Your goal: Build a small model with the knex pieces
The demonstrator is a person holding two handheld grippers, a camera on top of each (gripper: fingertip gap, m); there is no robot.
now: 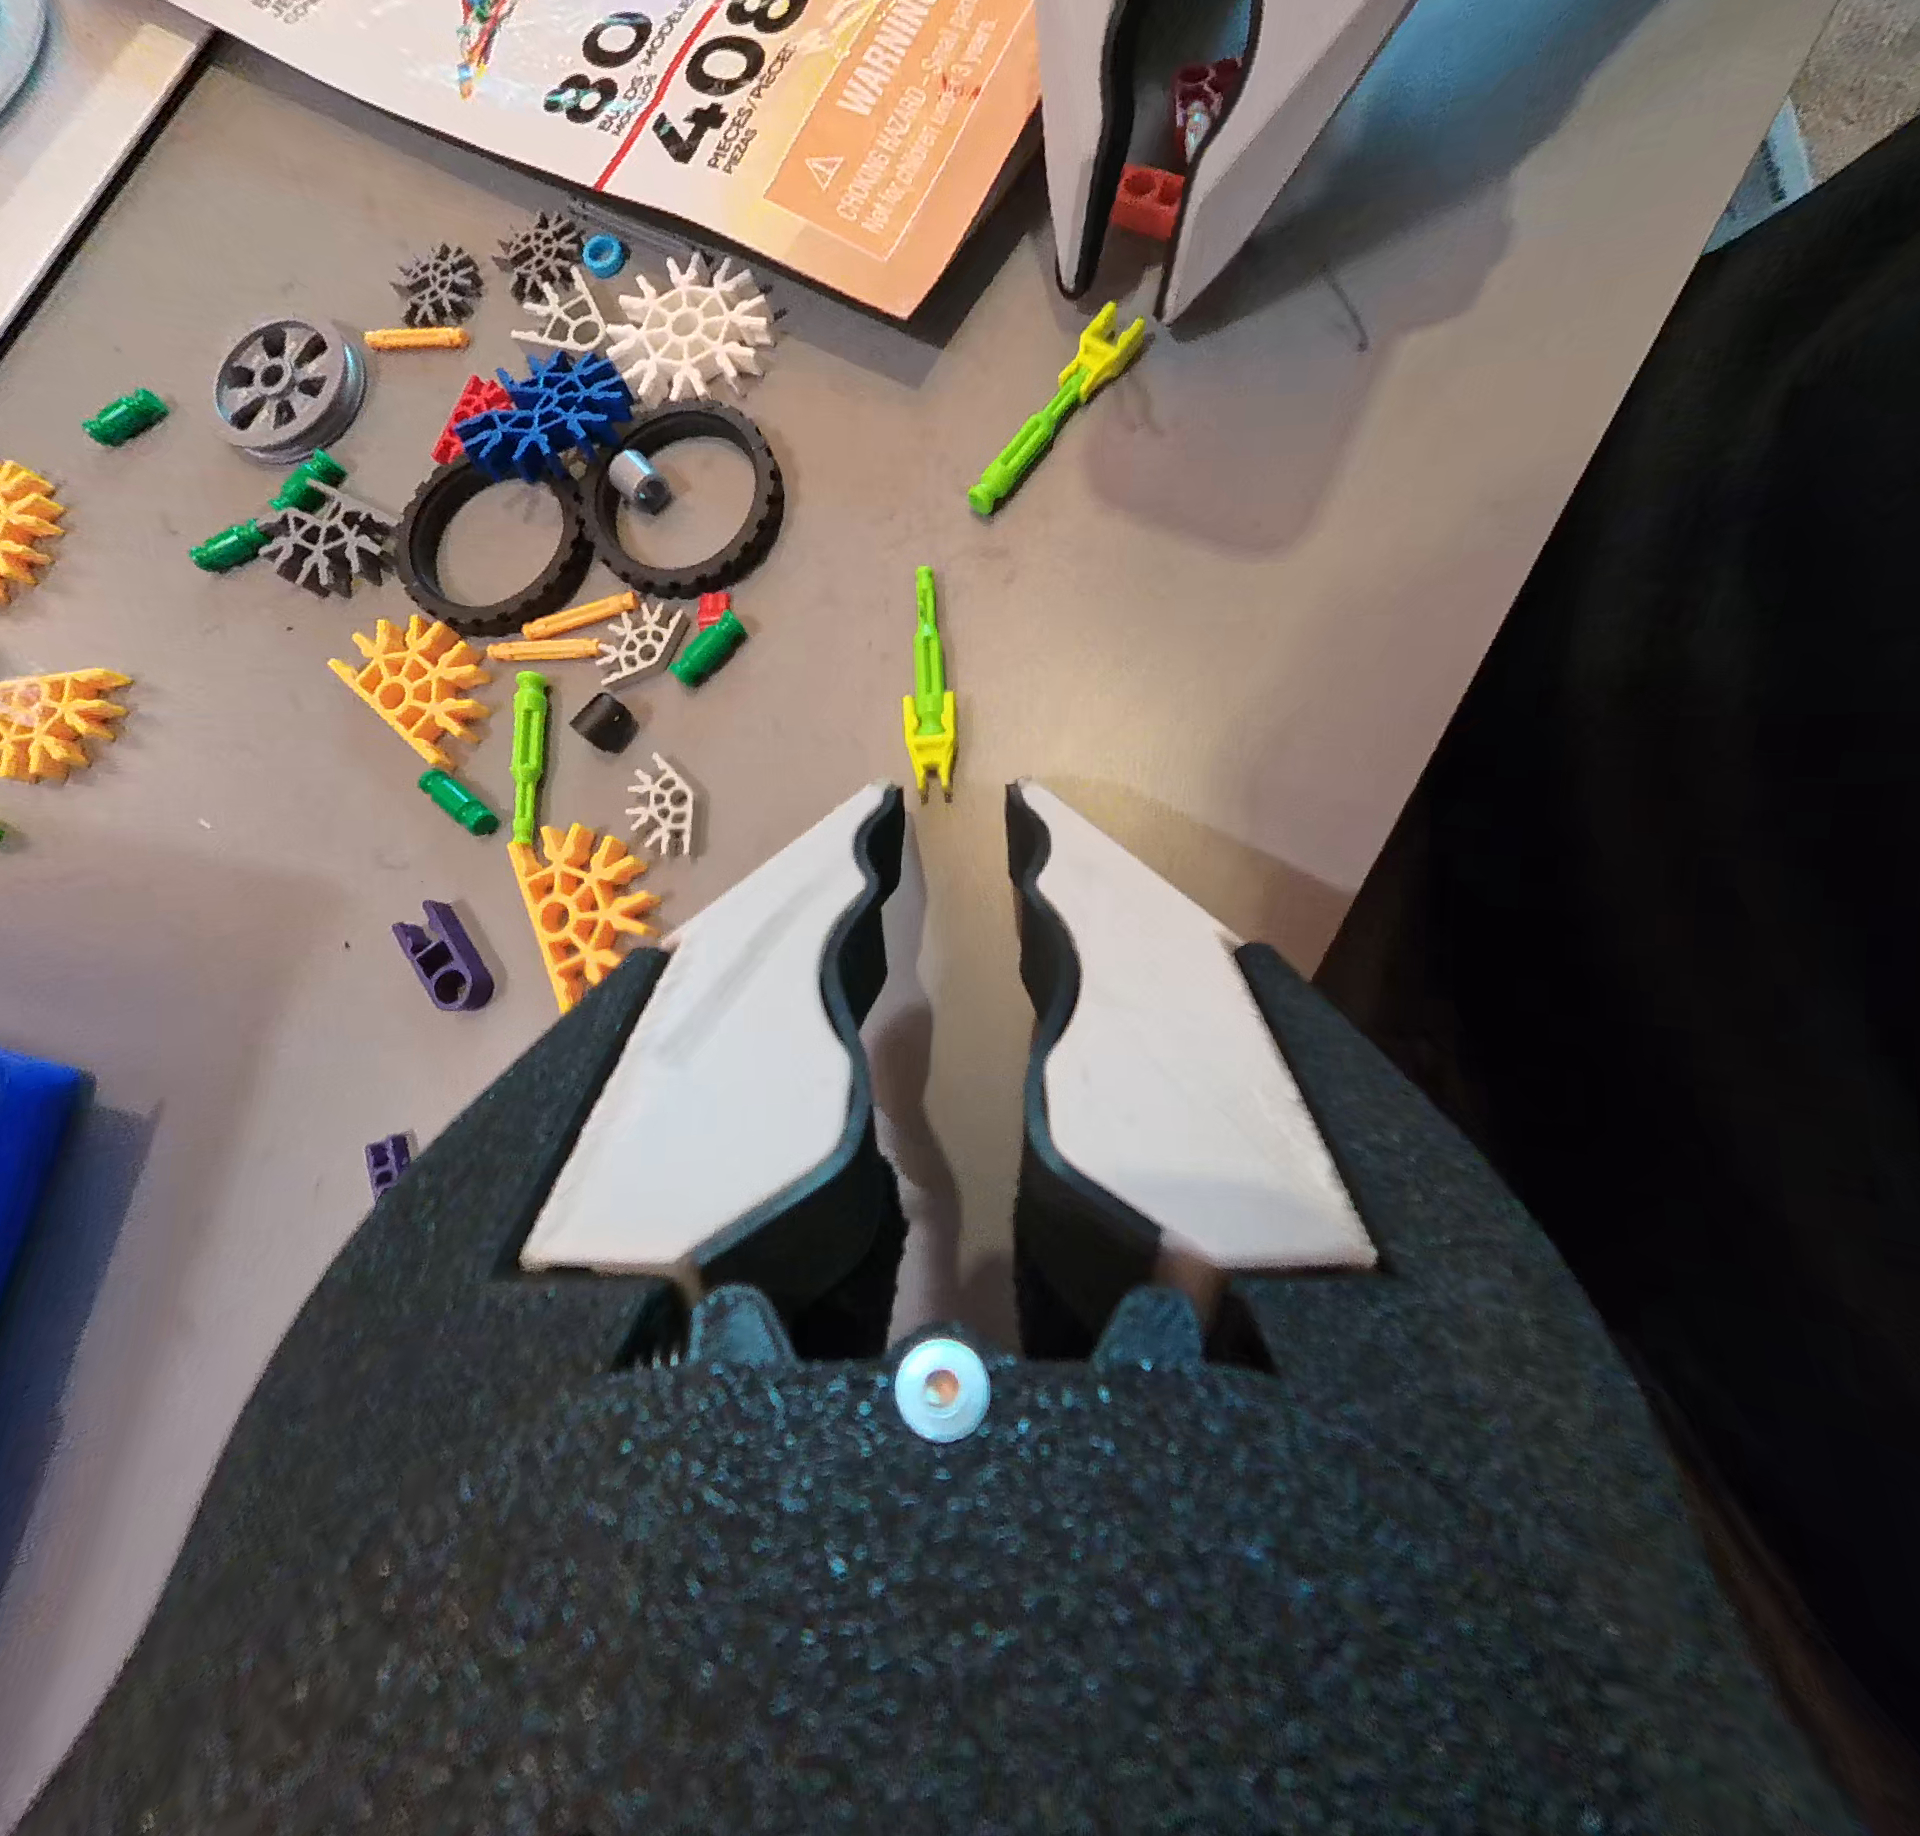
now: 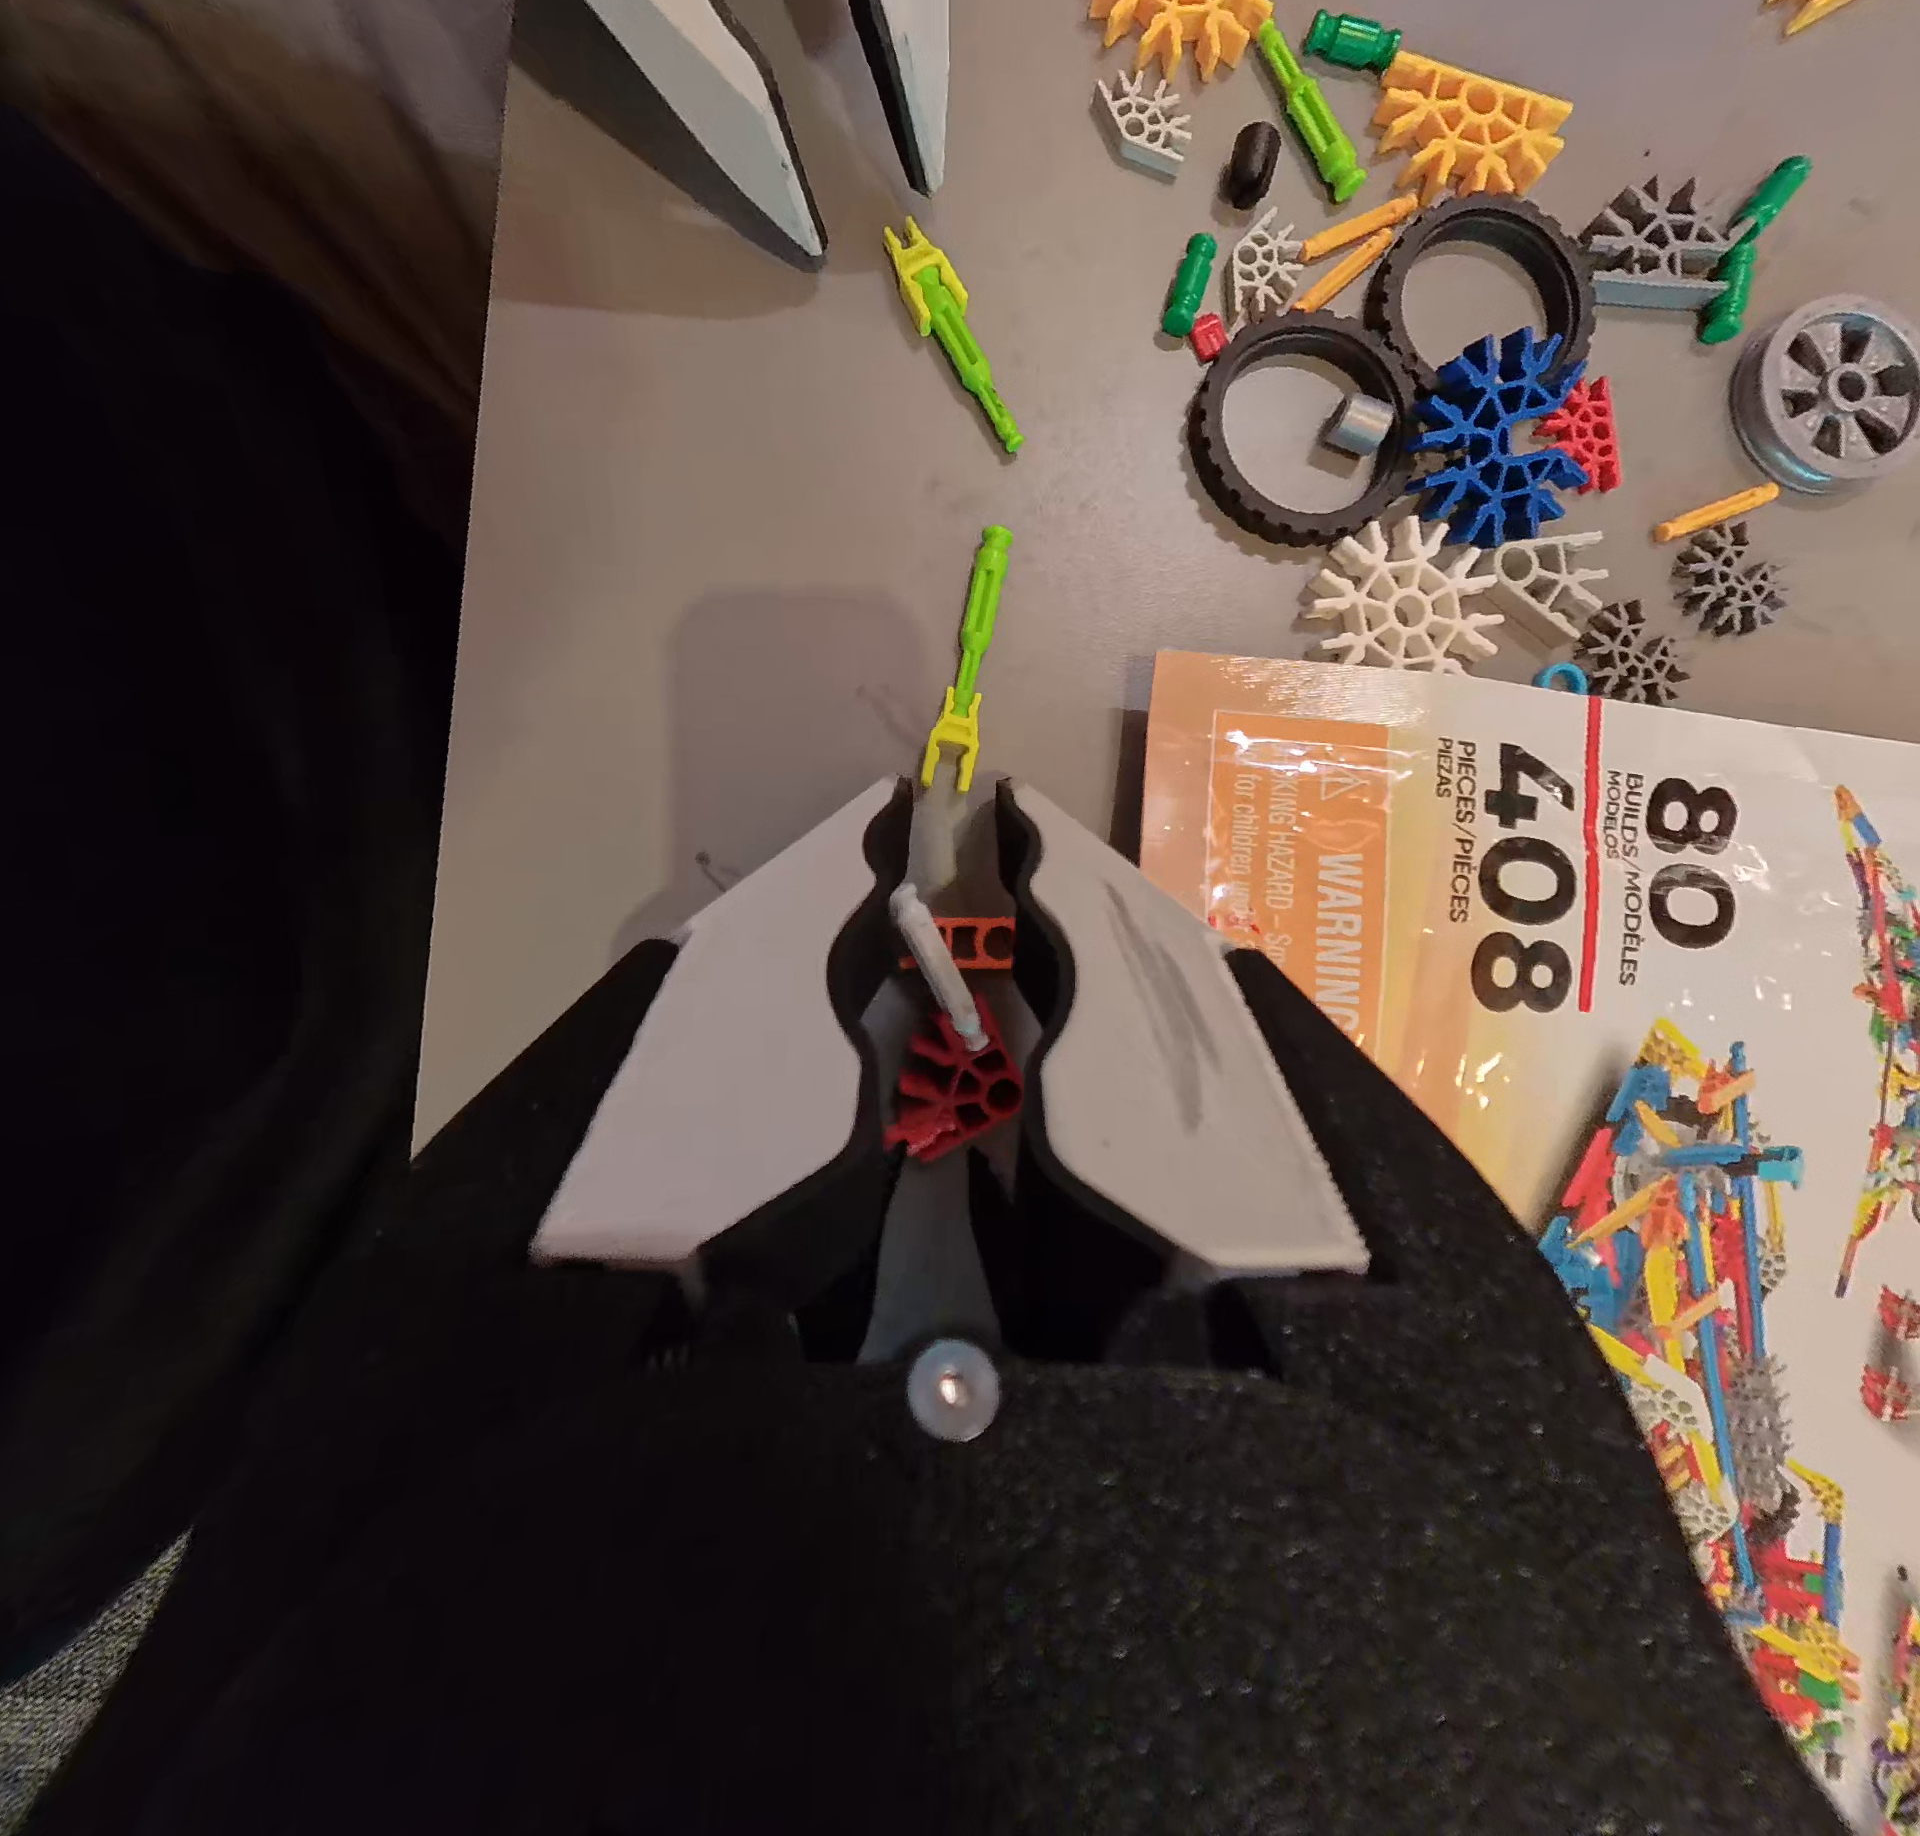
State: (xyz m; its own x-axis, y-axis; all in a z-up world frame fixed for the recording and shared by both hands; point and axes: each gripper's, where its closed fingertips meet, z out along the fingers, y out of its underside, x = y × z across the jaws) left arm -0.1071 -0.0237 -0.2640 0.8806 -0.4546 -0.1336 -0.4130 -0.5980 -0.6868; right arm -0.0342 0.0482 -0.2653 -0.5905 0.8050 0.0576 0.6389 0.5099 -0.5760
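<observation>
On the grey table (image 1: 1195, 560), near its edge: two hand-held grippers facing each other. Beyond the edge everything is dark and unreadable. The printed sheet (image 2: 1558, 955) runs off frame.

Left gripper (image 1: 954, 794): jaws parted, empty, hovering just short of a lime rod with yellow clip (image 1: 930, 695), which lies at 12 o'clock from its tips.

Right gripper (image 2: 948, 784): clamped on a small assembly (image 2: 951, 1080) of red connector, grey rod and orange-red block, partly hidden between its fingers. A second lime rod with yellow clip (image 2: 968, 654) lies at its 12 o'clock, clip at the tips; contact unclear.

Loose pieces (image 1: 561, 498) sit at the left gripper's 10 o'clock: black tyres, blue, white and yellow connectors, green pegs.
</observation>
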